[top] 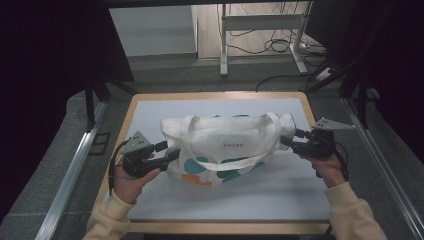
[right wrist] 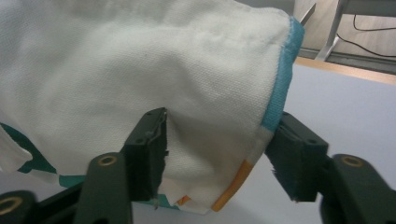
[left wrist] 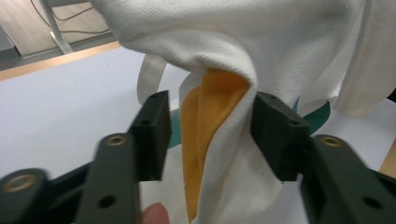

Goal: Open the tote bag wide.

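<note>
A white cloth tote bag with teal and orange patches lies bunched in the middle of the white table top, its handles looped across the front. My left gripper is at the bag's left end. In the left gripper view it stands open, with a white and orange fold of the bag between its jaws and touching the right one. My right gripper is at the bag's right end. It is open around a teal-edged corner of the bag.
The table has a wooden rim. Metal rails run along both sides. Behind the table stand a white frame's legs and loose cables on the floor. Dark curtains hang at left and right.
</note>
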